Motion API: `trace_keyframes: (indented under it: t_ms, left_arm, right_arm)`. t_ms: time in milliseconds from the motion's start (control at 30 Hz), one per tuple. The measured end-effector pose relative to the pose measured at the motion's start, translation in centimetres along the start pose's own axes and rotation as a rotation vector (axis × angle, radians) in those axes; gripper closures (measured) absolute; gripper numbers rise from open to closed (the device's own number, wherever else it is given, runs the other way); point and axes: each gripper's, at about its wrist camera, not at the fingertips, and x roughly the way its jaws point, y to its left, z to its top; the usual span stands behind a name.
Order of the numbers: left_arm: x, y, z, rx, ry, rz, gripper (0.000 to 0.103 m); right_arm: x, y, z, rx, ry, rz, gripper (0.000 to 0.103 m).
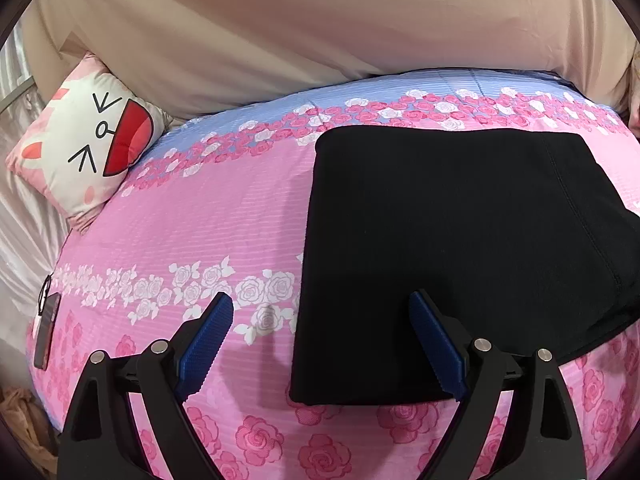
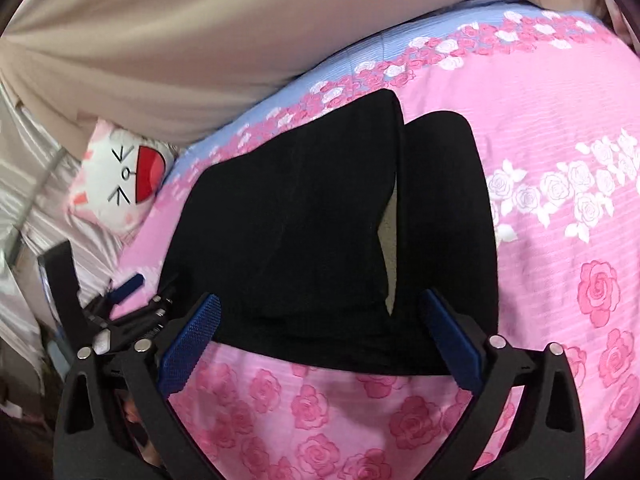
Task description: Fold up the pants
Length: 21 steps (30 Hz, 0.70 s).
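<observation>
Black pants (image 1: 448, 248) lie folded into a thick rectangle on the pink rose bedspread (image 1: 192, 224). My left gripper (image 1: 320, 308) is open and empty, just above the bed at the near left corner of the pants, holding nothing. In the right wrist view the pants (image 2: 304, 232) lie in overlapping layers with a raised fold. My right gripper (image 2: 320, 312) is open and empty over their near edge. The left gripper's blue finger (image 2: 128, 286) shows at the left of that view.
A white cat-face cushion (image 1: 88, 148) leans at the bed's far left corner. A beige headboard cover (image 1: 320, 32) runs along the far side. A dark phone-like object (image 1: 46, 332) lies at the bed's left edge. Pale satin sheet (image 1: 24, 216) hangs left.
</observation>
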Motion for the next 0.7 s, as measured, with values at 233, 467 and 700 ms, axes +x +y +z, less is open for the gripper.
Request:
trace_keyframes:
  t_ms: [233,467,700]
  left_arm:
    - [-0.4,-0.1,0.1,0.012,-0.006,-0.002,0.016]
    - [-0.5,-0.2,-0.6,0.024,0.001,-0.034,0.016]
    - [-0.9,0.0,-0.9,0.03,-0.007,-0.02,0.016]
  right_arm:
    - [0.2,0.8,-0.1,-0.051,-0.005,-0.043,0.072]
    - [-0.8,0.3,-1.9,-0.057,0.01,-0.078,0.073]
    - [-5.9,0.7,-0.9,-0.051,-0.135,-0.104,0.068]
